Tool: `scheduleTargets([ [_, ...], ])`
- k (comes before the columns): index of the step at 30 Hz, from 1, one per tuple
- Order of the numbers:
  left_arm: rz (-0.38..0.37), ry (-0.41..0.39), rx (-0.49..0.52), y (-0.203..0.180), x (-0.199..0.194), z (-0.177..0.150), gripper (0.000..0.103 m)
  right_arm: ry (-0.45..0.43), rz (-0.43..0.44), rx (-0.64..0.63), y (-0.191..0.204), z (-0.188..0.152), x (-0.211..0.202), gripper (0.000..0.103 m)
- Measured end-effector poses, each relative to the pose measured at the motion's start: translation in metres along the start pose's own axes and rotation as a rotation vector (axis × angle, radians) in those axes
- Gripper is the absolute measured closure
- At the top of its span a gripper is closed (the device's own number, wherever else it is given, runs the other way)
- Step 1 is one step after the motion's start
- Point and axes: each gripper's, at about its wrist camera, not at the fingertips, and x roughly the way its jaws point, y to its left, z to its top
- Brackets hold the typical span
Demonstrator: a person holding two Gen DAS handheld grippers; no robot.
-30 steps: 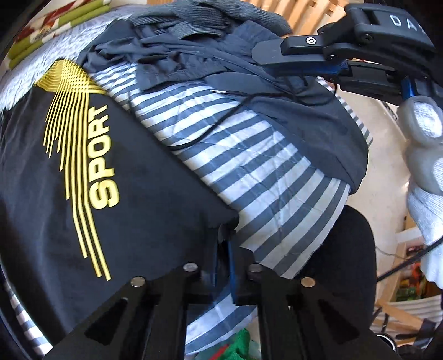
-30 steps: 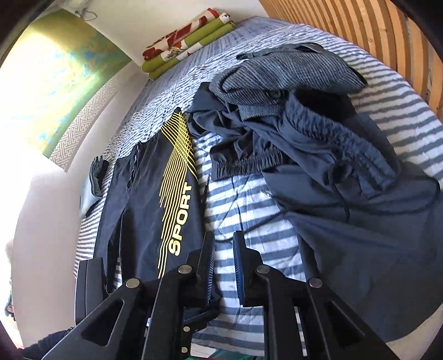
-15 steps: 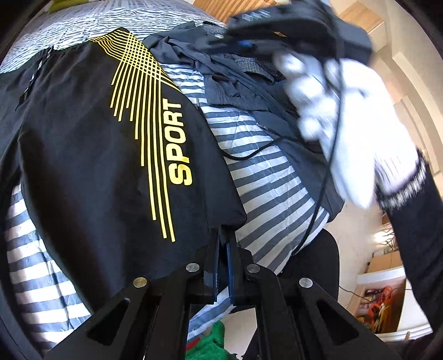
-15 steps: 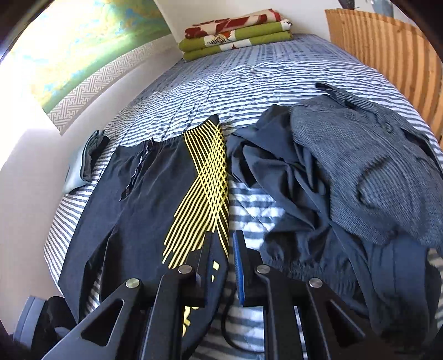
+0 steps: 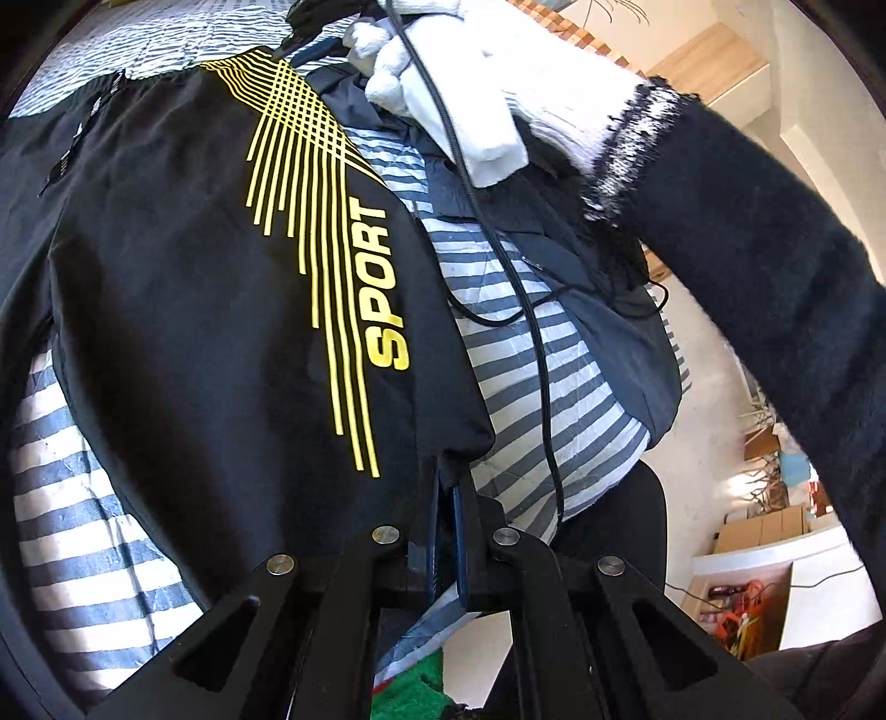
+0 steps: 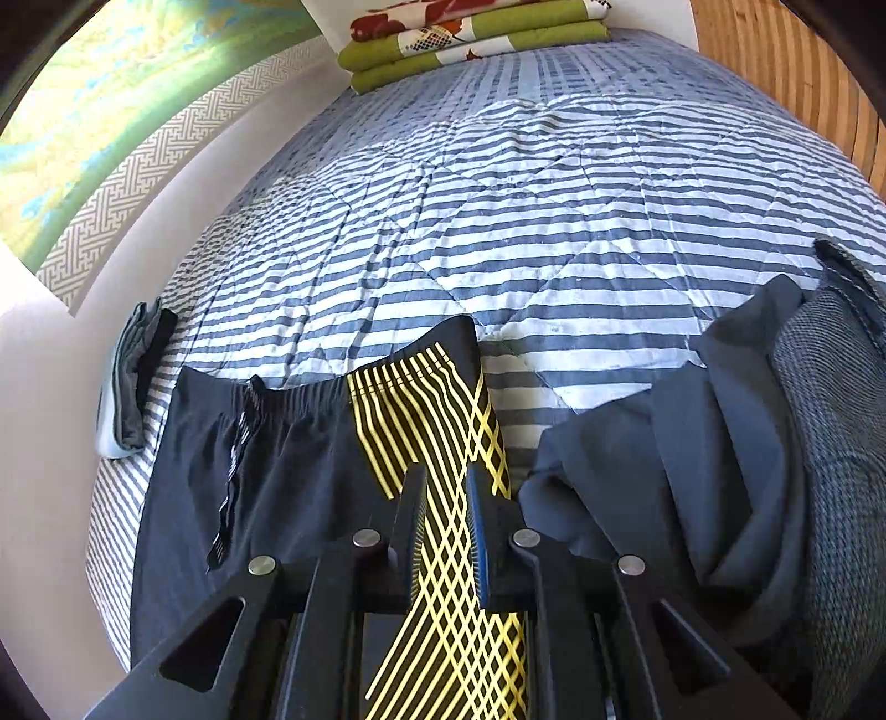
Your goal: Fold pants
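Note:
Black pants (image 5: 194, 277) with yellow stripes and the word SPORT lie flat on the striped bedspread (image 5: 66, 526). At the bottom of the left wrist view, my left gripper (image 5: 446, 487) is shut on the hem corner of the pant leg. In the right wrist view the pants (image 6: 277, 471) show their elastic waistband at the far end. There my right gripper (image 6: 446, 487) hovers over the yellow crossed stripes near the waistband, its fingers slightly apart with nothing between them. A white-gloved hand (image 5: 470, 66) in a dark sleeve (image 5: 775, 277) holds that gripper.
A heap of dark grey-blue clothes (image 6: 747, 443) lies right of the pants. Folded green and red blankets (image 6: 470, 39) sit at the bed's far end, and a small folded garment (image 6: 130, 387) at the left edge. A black cable (image 5: 545, 387) hangs across the bedspread.
My right gripper has travelled up along the pant leg from the SPORT print to the waistband end. The left gripper keeps its hold on the hem, and the gloved hand crossed its view.

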Motion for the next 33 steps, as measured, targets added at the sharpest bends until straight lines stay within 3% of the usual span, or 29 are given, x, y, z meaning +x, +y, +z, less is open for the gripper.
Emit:
scheduleTargets([
  [9,-0.001,-0.048,-0.048,0.021,-0.019,-0.002,0.100,0.085,-0.037,0.036,-0.002,0.013,0.049,0.087],
  [11,0.002,-0.066,-0.061,0.025,-0.025,-0.006,0.100,0.092,-0.032,0.022,0.001,0.014,0.048,0.103],
  [20,0.029,-0.140,-0.162,0.066,-0.065,-0.031,0.100,-0.040,-0.043,0.047,0.019,0.031,0.002,0.103],
  [22,0.034,-0.143,-0.166,0.071,-0.066,-0.033,0.100,-0.034,-0.051,0.078,0.017,0.035,0.003,0.097],
  [24,0.027,-0.138,-0.169,0.072,-0.063,-0.034,0.100,0.009,-0.023,0.101,0.013,0.033,0.012,0.083],
  [29,0.026,-0.134,-0.139,0.072,-0.059,-0.032,0.100,0.067,-0.173,0.077,0.007,0.029,0.041,0.082],
  [33,0.023,-0.137,-0.147,0.076,-0.062,-0.032,0.100,0.079,-0.160,0.138,-0.007,0.032,0.052,0.082],
])
